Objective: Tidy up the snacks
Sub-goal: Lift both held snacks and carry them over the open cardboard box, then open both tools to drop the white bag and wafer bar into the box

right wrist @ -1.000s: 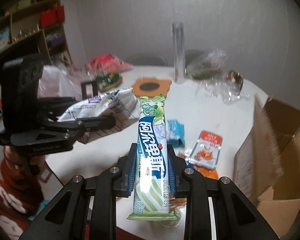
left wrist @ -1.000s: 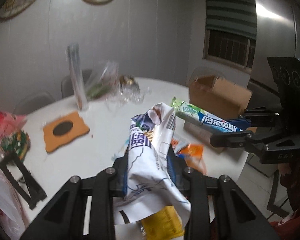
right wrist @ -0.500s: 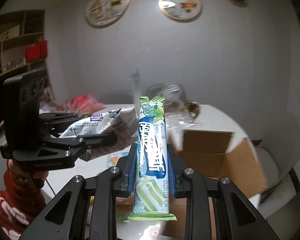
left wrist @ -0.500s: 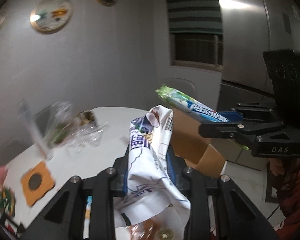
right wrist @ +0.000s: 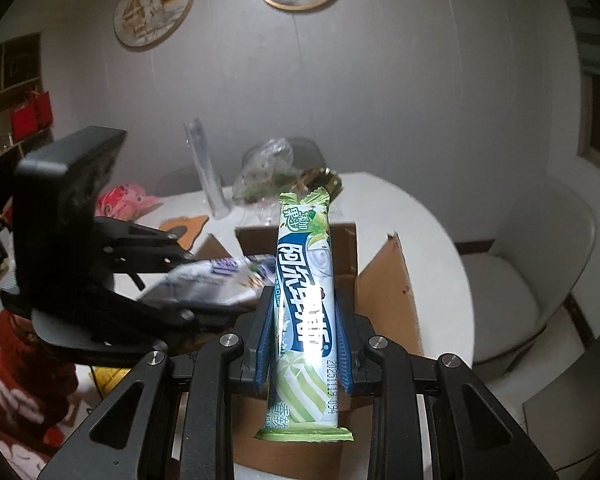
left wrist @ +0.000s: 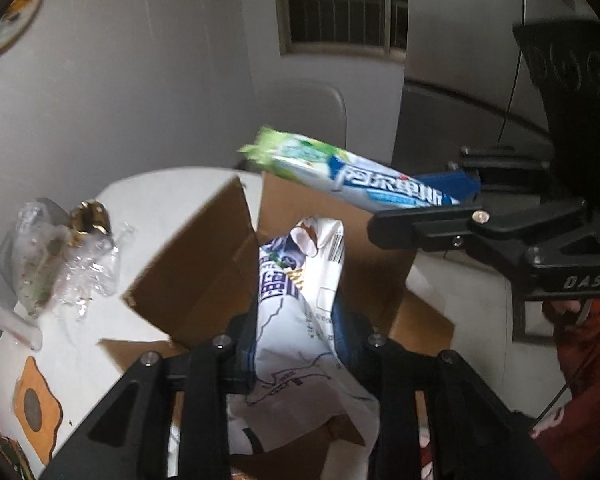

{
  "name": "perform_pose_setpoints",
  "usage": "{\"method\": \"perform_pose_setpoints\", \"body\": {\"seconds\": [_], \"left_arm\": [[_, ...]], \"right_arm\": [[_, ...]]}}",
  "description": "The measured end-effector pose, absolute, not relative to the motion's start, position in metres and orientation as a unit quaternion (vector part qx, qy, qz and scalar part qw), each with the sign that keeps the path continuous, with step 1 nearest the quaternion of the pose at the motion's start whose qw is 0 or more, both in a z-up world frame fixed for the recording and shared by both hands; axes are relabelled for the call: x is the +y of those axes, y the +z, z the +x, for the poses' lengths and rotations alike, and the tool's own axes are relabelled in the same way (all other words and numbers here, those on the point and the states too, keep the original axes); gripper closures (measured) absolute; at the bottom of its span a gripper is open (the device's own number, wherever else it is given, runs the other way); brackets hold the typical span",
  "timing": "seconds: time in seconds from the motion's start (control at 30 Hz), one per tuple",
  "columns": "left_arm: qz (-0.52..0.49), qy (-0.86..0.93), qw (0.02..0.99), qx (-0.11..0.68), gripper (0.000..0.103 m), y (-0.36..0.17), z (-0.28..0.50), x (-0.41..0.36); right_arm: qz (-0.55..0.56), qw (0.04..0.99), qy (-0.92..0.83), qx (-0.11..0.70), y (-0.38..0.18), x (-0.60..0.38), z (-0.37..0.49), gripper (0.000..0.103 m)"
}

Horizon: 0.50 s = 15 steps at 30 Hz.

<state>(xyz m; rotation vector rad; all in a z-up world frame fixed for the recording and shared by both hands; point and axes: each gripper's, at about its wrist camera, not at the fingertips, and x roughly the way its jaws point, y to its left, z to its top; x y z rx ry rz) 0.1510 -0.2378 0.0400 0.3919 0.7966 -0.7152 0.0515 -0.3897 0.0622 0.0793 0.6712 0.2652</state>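
Snacks hang over the open cardboard box [left wrist: 204, 264] on the worktop [left wrist: 160, 192]: the left tool [left wrist: 300, 320] is clenched on a crumpled white snack bag [left wrist: 296, 320], the right tool [right wrist: 304, 332] on a long green candy pack [right wrist: 306, 300]. Both tools crowd one opening, so I reckon they could knock together, or a pack could catch an upright flap [right wrist: 388, 292] and drop outside.

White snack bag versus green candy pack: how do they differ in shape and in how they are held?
The white snack bag is wide and crumpled; the green candy pack is a slim, smooth stick. The left gripper clamps the bag, the right gripper the pack. Both are over the open cardboard box.
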Motion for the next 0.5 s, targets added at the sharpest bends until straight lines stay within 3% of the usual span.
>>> {"method": "perform_pose_setpoints", "body": {"seconds": [0.5], "left_arm": [[0.269,-0.331,0.775,0.466,0.074,-0.007,0.175,-0.275]], "right_arm": [[0.026,0.912,0.158,0.378,0.029,-0.387,0.089,0.081]]}}
